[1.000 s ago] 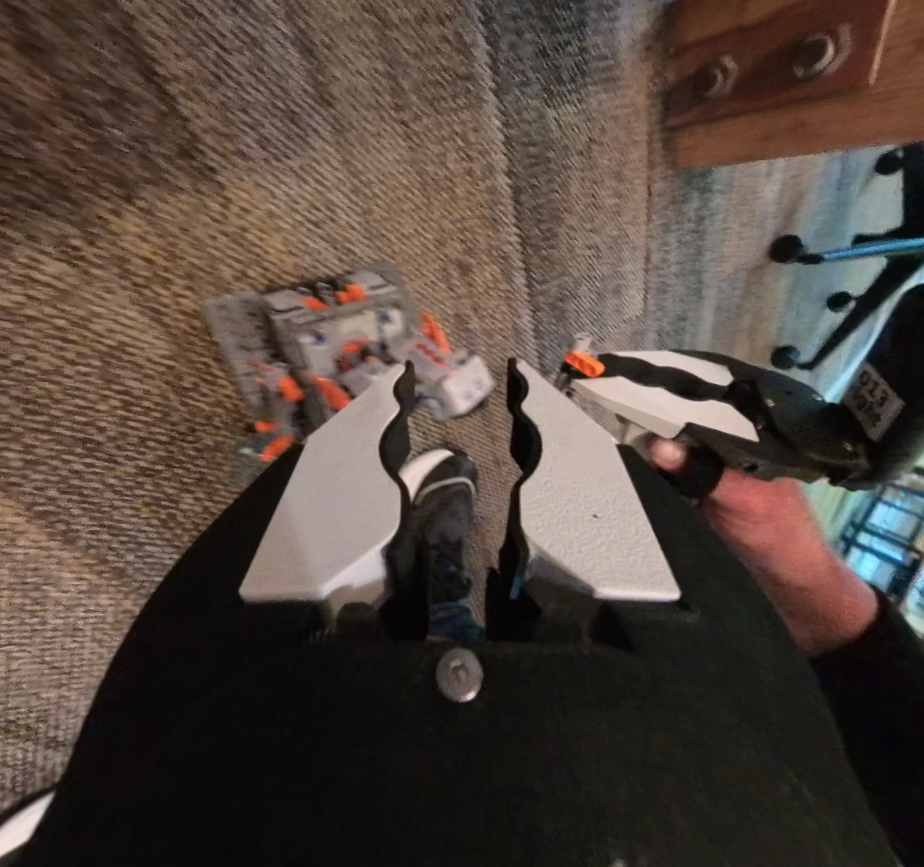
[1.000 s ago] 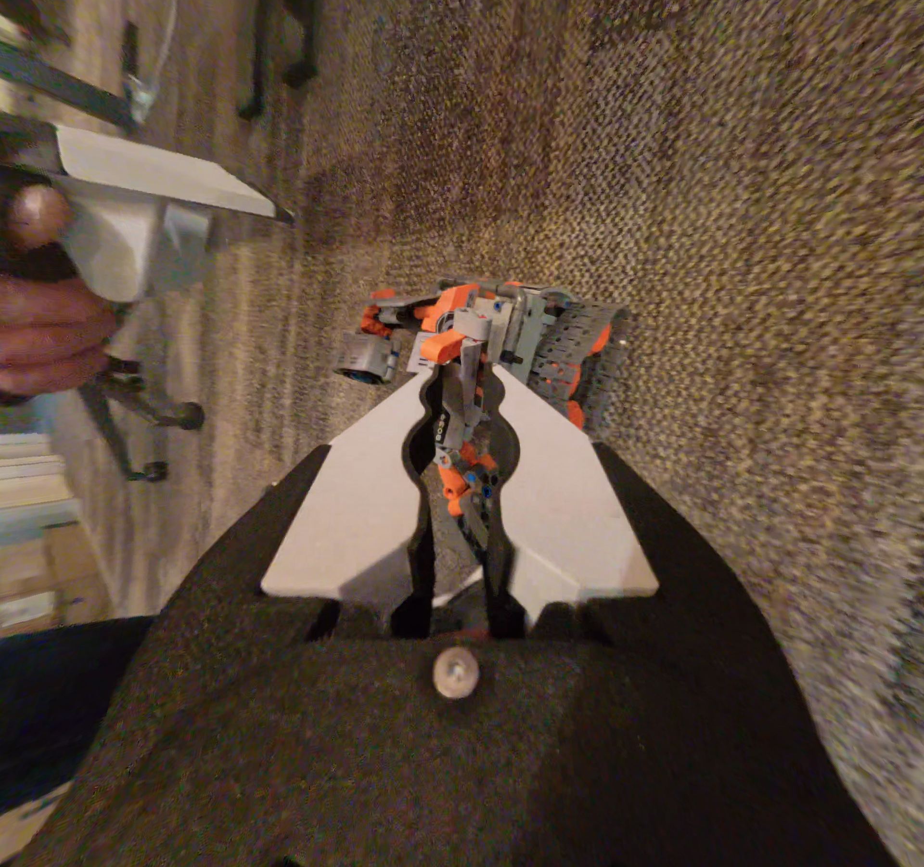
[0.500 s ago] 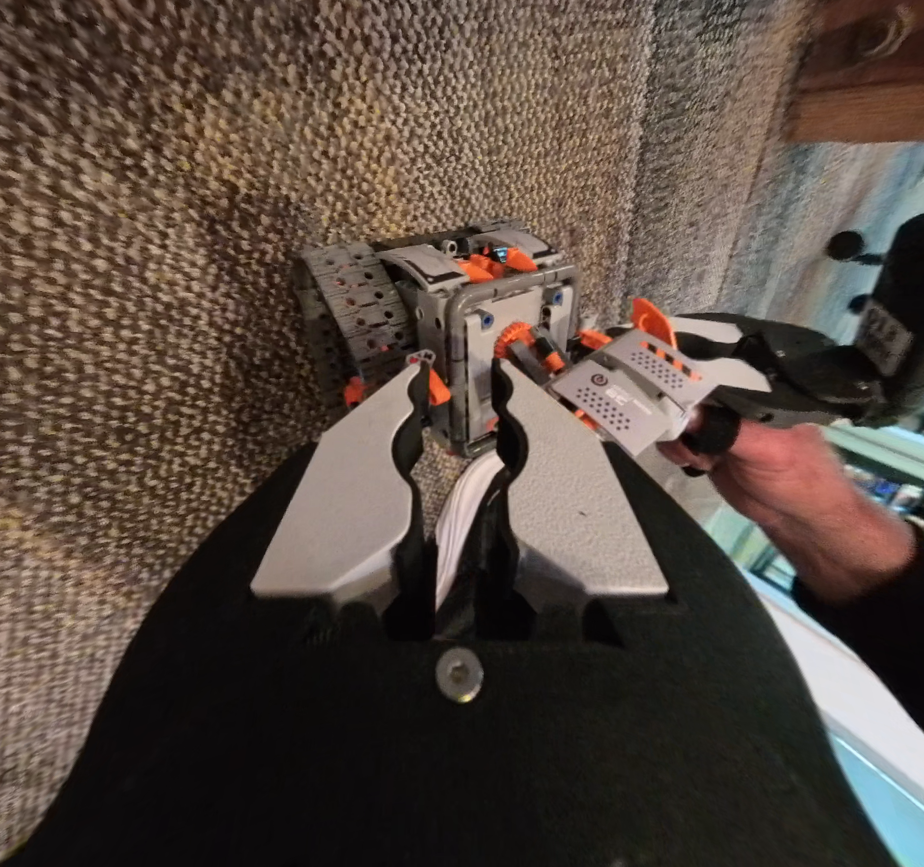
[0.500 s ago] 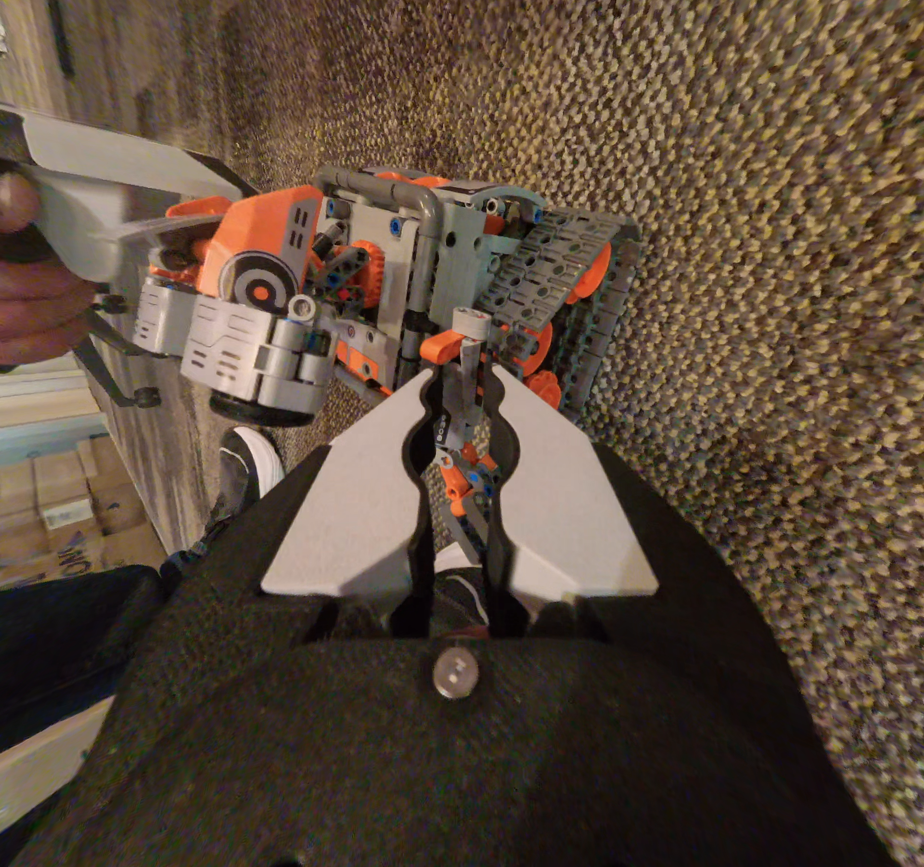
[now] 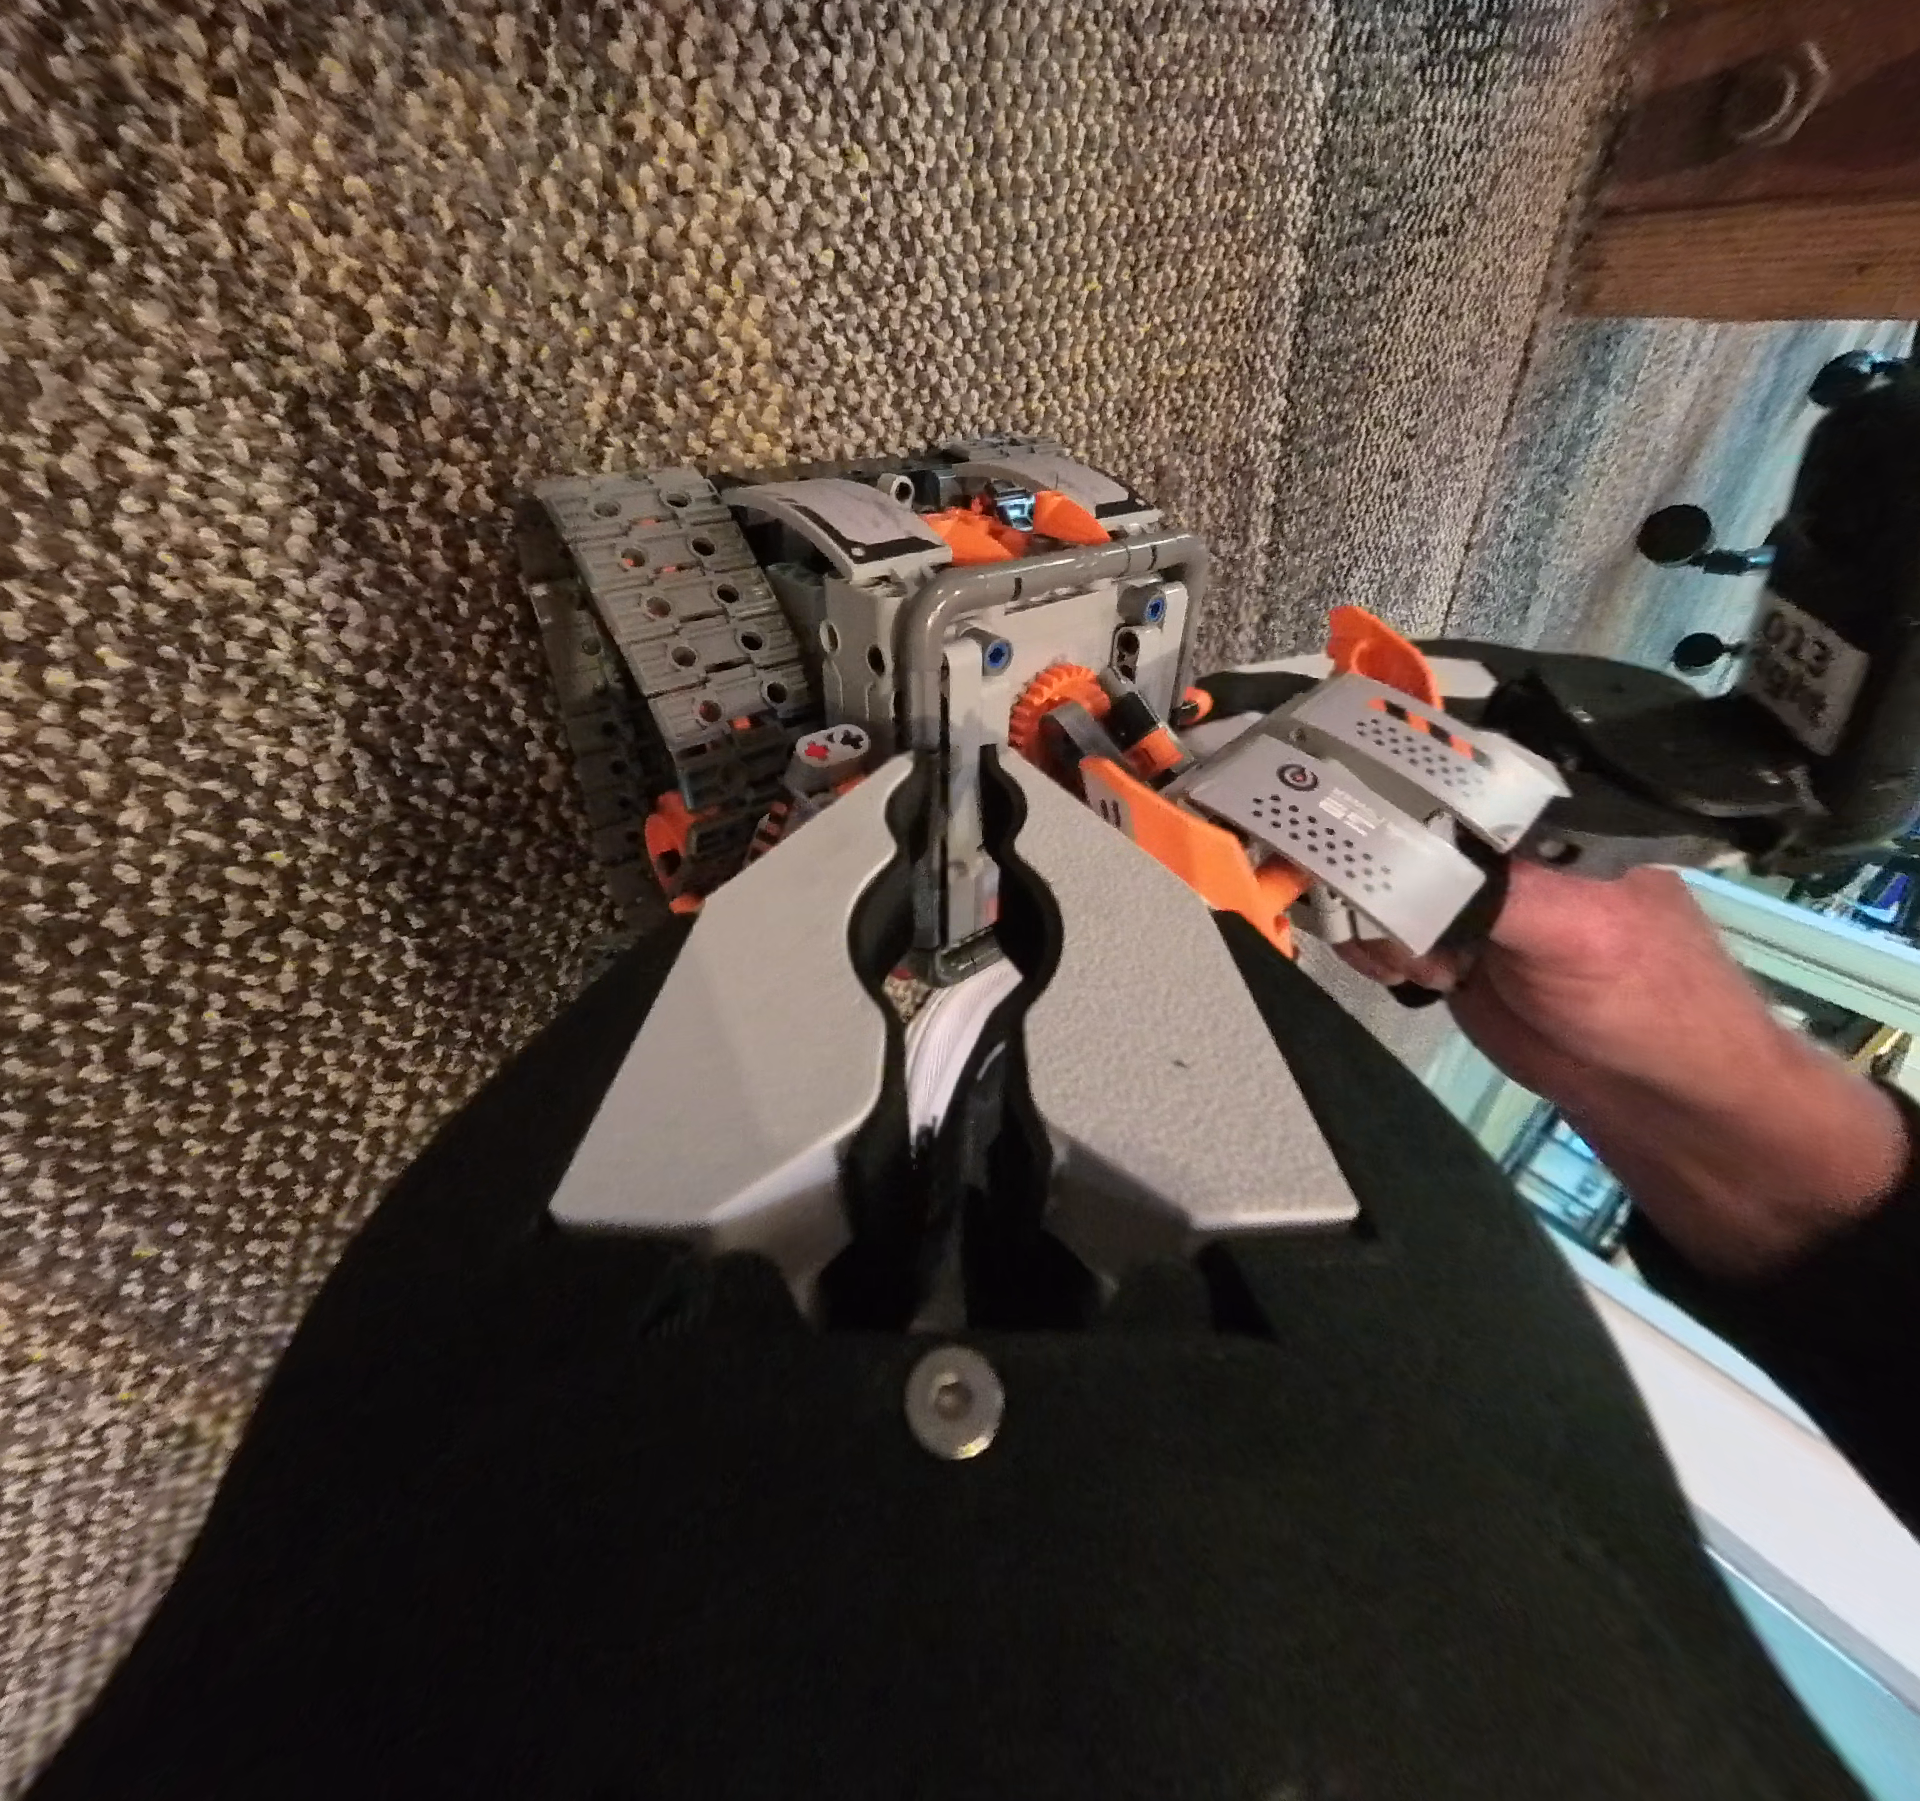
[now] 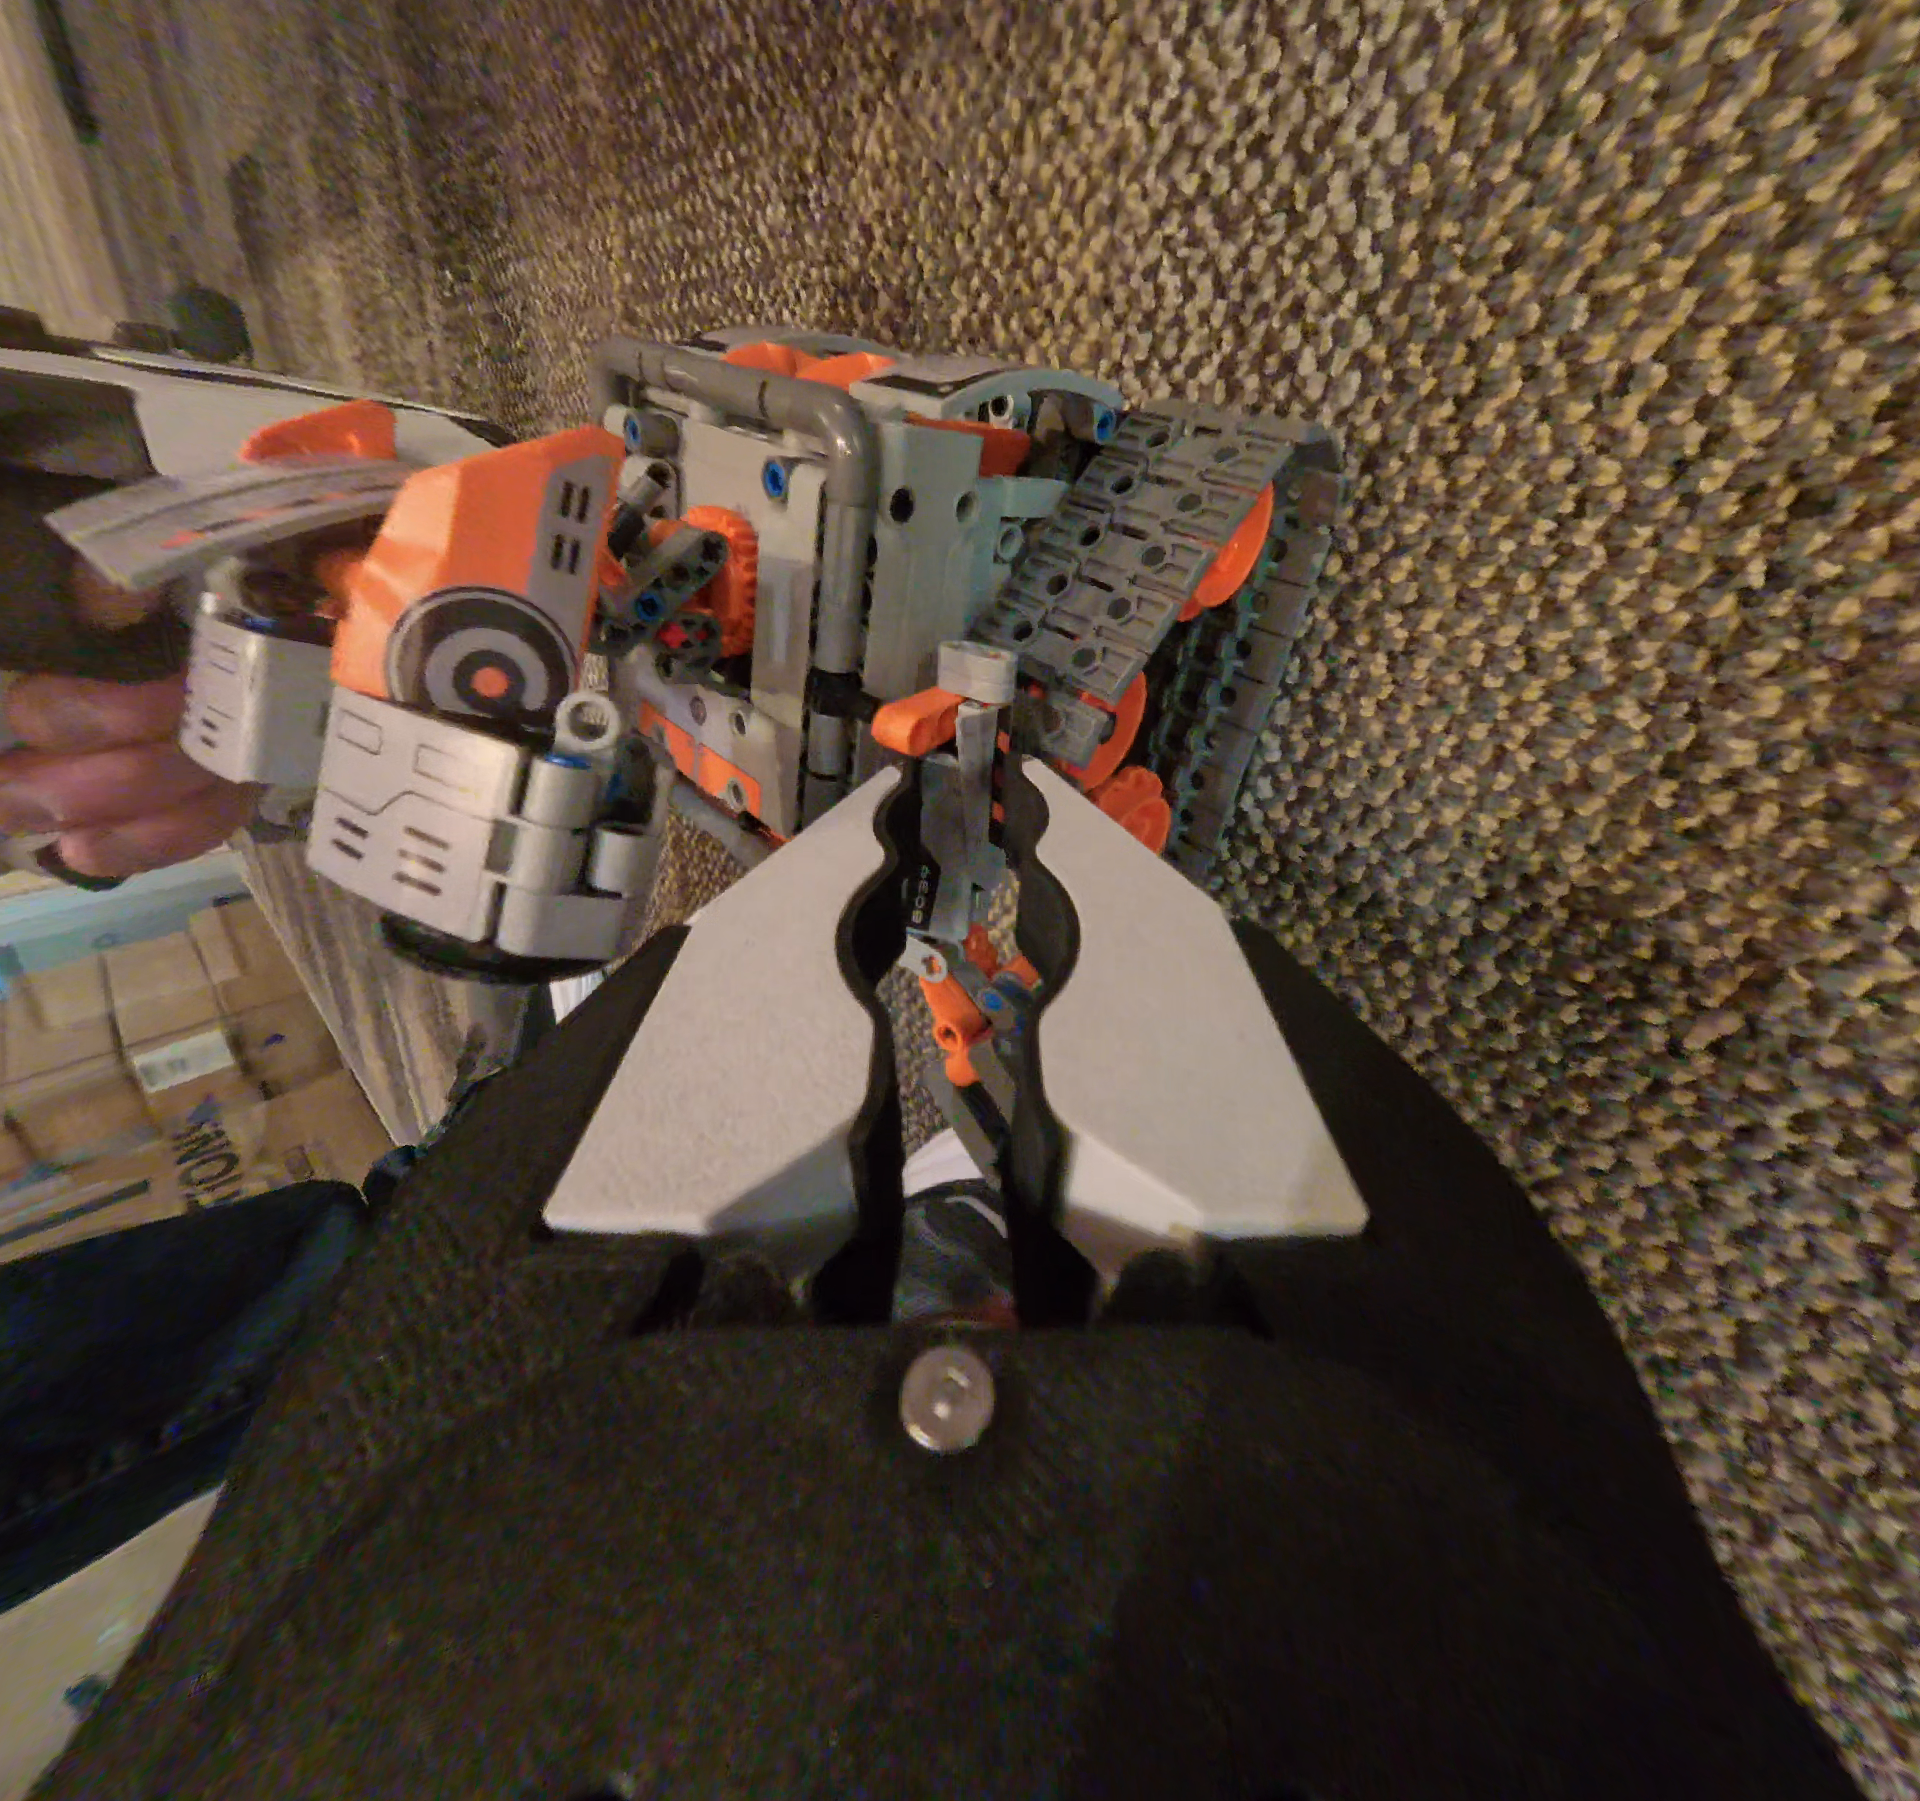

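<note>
Between both grippers, off the carpet (image 5: 520,297), hangs a brick-built tracked vehicle (image 6: 831,556): left gripper (image 5: 958,775) pinches its grey frame bar, right gripper (image 6: 961,785) pinches a thin grey beam. It looks rigid yet snap-apart; frame holds seem safest.

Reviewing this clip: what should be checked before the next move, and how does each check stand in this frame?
1. The left tool shut on the tracked brick model, at its grey frame: ok.
2. The right tool shut on the model's thin grey beam: ok.
3. The grey track seated on its orange wheels: ok.
4. Model lifted clear of the carpet: cannot tell.
5. The wooden post apart from the model: ok.
</note>
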Motion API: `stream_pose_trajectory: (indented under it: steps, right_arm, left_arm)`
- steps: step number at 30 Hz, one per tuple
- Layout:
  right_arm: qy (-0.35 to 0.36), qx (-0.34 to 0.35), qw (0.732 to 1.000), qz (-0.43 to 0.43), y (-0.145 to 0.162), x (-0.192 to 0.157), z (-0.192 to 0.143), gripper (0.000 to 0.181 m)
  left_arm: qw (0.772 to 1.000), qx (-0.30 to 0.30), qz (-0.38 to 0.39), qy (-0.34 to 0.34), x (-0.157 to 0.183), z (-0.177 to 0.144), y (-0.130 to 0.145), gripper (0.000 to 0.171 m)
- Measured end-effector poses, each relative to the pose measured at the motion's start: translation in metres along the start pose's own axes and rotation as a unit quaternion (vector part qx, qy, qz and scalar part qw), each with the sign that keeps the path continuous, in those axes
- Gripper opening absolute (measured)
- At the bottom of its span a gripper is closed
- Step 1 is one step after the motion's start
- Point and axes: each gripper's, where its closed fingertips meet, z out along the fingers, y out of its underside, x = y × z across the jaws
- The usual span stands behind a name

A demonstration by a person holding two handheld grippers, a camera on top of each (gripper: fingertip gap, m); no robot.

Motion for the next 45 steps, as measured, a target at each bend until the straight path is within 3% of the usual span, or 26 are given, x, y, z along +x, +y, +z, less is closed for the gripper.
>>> stream_pose_trajectory:
  steps: [3,14,24,35,45]
  right_arm:
    - [0.003,0.0,1.0,-0.003,0.0,-0.003,-0.002,0.012]
    - [0.02,-0.015,1.0,0.0,-0.004,-0.003,-0.003,0.012]
    - [-0.006,-0.01,1.0,0.012,-0.004,-0.007,-0.007,0.012]
    - [0.056,-0.037,0.997,-0.044,0.0,-0.01,-0.007,0.011]
    - [0.06,-0.03,0.996,-0.058,0.005,-0.014,-0.003,0.012]
  left_arm:
    - [1.0,-0.009,0.012,0.003,0.003,0.004,0.005,0.0]
    - [1.0,-0.004,0.019,0.023,0.006,0.007,0.007,0.0]
    - [0.999,-0.007,0.025,0.036,0.007,0.008,0.008,0.0]
    - [0.999,-0.011,0.035,0.039,0.011,0.01,0.011,0.0]
    - [0.998,-0.004,0.019,0.057,0.011,0.009,0.015,0.0]
